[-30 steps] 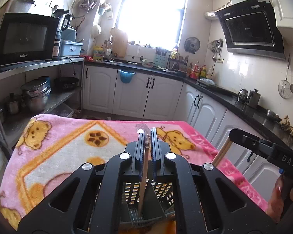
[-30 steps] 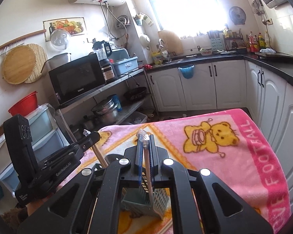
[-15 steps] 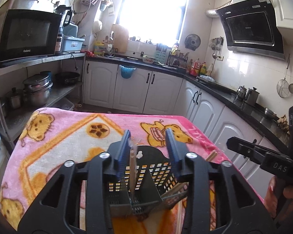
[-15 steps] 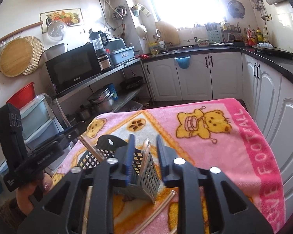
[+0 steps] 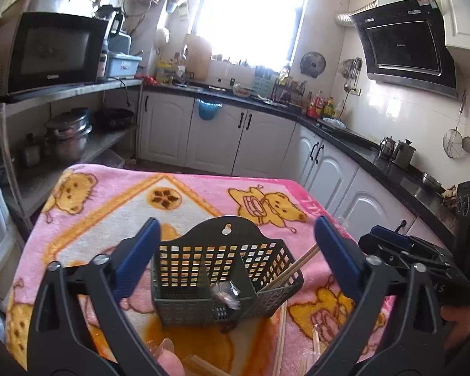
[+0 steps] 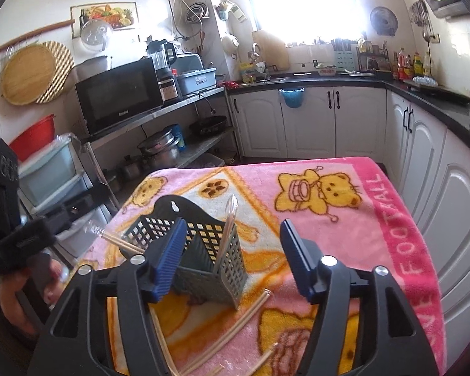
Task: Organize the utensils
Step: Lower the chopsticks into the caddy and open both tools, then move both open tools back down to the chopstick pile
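Note:
A dark grey perforated utensil caddy [image 5: 203, 269] stands on the pink bear blanket [image 5: 109, 206]. My left gripper [image 5: 236, 222] hovers just behind it, jaws opening wide, pads touching nothing. A plastic-wrapped utensil [image 5: 225, 291] lies inside the caddy, and chopsticks [image 5: 297, 263] lean out of its right compartment. In the right wrist view my right gripper [image 6: 233, 224] is opening too, the caddy [image 6: 203, 250] below and between its jaws. A wrapped stick [image 6: 227, 235] stands free in the caddy's near compartment. Each gripper appears at the edge of the other's view.
Loose chopsticks [image 6: 244, 319] lie on the blanket [image 6: 344, 235] in front of the caddy. White cabinets [image 6: 329, 125] run along the back and right. A metal shelf with a microwave [image 6: 119, 97] and pots stands left of the table.
Both grippers were shut on wrapped sticks above the caddy. Both have opened and drawn back a little, and the sticks now rest in the caddy.

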Available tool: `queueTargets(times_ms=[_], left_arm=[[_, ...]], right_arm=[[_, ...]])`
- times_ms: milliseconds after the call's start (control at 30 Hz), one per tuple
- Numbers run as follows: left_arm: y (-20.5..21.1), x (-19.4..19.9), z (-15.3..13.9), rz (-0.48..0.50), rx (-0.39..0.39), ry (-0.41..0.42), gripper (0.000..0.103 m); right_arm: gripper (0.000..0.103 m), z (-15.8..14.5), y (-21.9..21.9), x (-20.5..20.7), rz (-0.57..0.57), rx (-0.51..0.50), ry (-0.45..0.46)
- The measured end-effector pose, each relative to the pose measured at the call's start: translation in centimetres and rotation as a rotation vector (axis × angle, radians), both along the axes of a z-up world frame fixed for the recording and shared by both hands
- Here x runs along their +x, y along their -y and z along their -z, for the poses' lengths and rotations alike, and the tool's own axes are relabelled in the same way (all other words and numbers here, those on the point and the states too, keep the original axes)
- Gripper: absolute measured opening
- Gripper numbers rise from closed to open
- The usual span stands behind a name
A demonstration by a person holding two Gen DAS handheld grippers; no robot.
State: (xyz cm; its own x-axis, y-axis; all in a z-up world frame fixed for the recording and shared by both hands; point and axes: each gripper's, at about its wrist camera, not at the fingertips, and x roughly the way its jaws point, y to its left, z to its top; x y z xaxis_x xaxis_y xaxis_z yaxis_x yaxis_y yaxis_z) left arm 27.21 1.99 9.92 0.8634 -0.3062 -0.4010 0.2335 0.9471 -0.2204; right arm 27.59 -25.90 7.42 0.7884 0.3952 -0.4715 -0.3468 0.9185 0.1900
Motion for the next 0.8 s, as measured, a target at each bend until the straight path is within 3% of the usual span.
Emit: queueTargets(times_ms=[433, 800], left_arm=[[-1.8, -3.1, 0.2, -0.013, -0.037, -0.016, 0.093], [-2.4, -5.8, 2.2, -0.029, -0.042, -0.053, 0.093]], right_arm=[[0.071, 0.5, 0.4, -3.0, -0.024, -0.040, 0.015], [0.072, 1.1, 0.1, -5.4, -0.057, -0.062, 0.012]])
